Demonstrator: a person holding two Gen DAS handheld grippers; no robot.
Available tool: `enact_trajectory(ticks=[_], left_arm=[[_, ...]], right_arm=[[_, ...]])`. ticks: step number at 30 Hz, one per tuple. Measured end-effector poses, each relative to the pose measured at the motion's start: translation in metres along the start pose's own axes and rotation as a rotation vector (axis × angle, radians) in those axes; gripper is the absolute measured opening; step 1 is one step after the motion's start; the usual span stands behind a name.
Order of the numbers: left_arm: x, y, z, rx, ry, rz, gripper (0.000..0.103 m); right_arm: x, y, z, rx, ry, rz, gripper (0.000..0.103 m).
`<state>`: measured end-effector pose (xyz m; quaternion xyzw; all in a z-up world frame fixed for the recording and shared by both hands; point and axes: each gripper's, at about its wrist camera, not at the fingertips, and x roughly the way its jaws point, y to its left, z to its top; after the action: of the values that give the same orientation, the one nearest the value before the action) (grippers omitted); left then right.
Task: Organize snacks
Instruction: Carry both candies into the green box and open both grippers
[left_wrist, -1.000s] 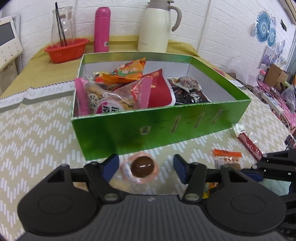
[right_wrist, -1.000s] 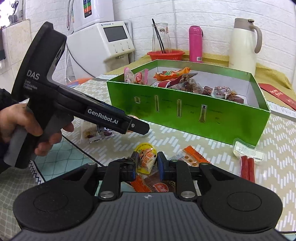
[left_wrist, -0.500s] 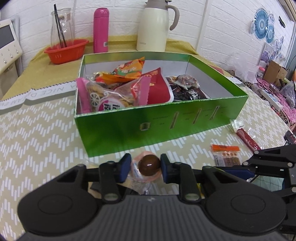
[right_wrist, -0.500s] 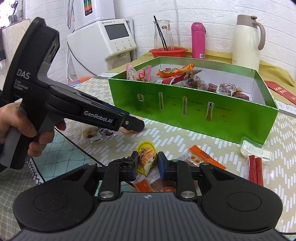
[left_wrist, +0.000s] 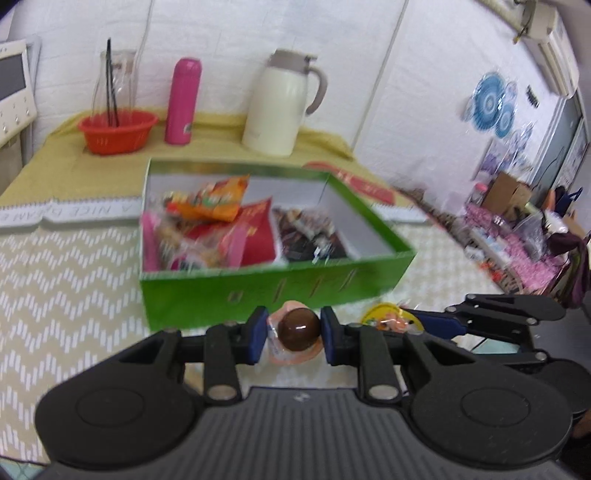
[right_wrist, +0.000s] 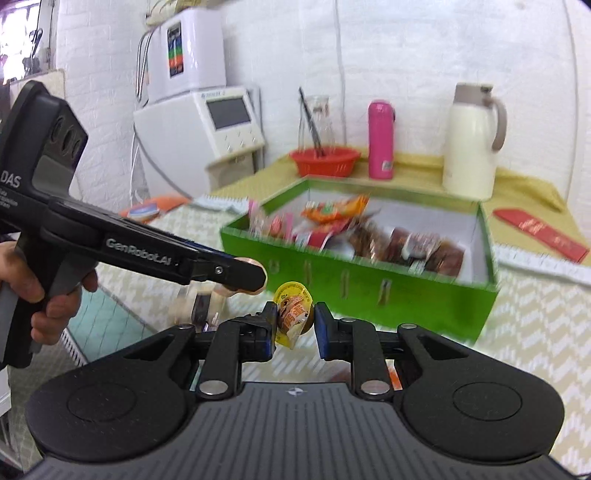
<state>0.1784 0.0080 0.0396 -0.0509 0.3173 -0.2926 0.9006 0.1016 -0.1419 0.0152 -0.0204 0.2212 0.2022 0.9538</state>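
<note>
The green snack box (left_wrist: 280, 291) lies just ahead of and below both grippers, the left gripper (left_wrist: 294, 334) clamping a brown jelly cup (left_wrist: 297, 329), the right gripper (right_wrist: 294, 322) pinching a yellow-lidded one (right_wrist: 293, 310).

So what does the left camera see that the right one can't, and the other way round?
Only the left wrist view shows the brown ball snack head-on between its jaws, plus the cluttered shelf far right. Only the right wrist view shows the white machine, a hand on the other tool's grip, and the red envelope. Both show the green box, yellow cup snack, pink bottle, white jug and red basket.
</note>
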Motion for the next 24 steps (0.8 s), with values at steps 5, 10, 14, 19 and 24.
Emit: enact_trajectory(ticks=[5,10,14,19,24], left_arm=[[0.004,-0.019,0.037,0.015,-0.069,-0.034,0.022],[0.038,-0.025,0.061,0.013,-0.058,-0.036,0.023],[0.076,-0.018,0.068,-0.010,-0.012,-0.008,0.023],[0.114,-0.011,0.070,-0.042,0.040,0.000,0.023],[0.132,-0.009,0.070,-0.031,0.066,0.002,0.024]], right_arm=[[0.002,-0.020,0.024,0.016,-0.058,-0.071,0.039],[0.016,-0.049,0.038,0.036,-0.078,-0.140,0.039],[0.033,-0.073,0.039,0.060,-0.045,-0.174,0.039],[0.055,-0.087,0.031,0.064,0.012,-0.177,0.039],[0.069,-0.096,0.025,0.068,0.035,-0.163,0.039]])
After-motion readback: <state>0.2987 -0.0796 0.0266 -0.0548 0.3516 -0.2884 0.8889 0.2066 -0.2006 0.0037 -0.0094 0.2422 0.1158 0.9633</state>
